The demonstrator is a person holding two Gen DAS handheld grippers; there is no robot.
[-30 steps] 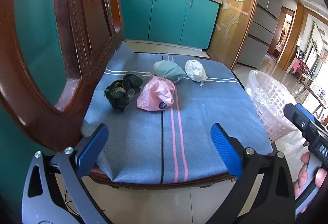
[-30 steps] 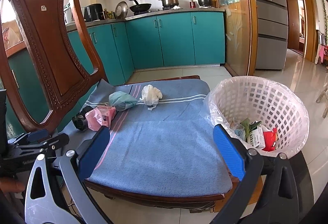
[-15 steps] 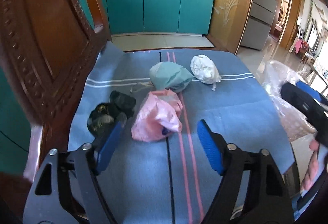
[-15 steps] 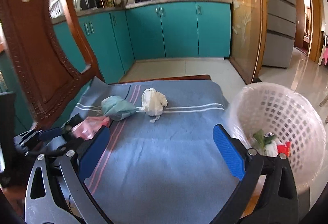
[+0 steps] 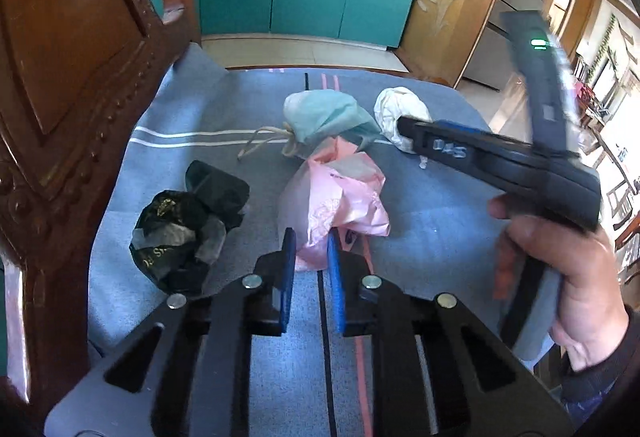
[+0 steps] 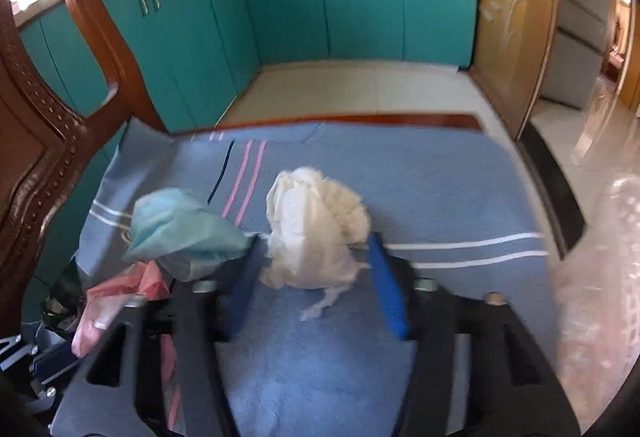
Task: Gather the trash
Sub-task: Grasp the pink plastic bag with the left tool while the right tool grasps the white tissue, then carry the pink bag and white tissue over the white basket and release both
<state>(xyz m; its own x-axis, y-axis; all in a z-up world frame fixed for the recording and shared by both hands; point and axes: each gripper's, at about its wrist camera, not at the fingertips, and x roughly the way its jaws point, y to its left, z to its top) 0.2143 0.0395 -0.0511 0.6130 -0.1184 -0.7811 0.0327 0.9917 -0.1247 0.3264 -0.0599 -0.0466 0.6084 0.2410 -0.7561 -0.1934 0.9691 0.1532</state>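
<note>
Blue cushion (image 5: pixel 432 213) | left tongs (image 5: pixel 311 249) pinch pink bag (image 5: pixel 336 205) | right tongs (image 6: pixel 316 277) wide, straddling white wad (image 6: pixel 316 233)

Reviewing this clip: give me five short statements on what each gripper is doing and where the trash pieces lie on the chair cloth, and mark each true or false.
1. The left gripper is shut on the pink bag. True.
2. The right gripper is clamped tight on the white wad. False: its jaws are open, one on each side of the wad.
3. The black wrapper lies between the pink bag and the wooden chair back. True.
4. The teal bag is already off the blue cloth. False: it still rests on the cloth, beyond the pink bag.
5. The white wad sits on the bare floor. False: it sits on the cloth.
</note>
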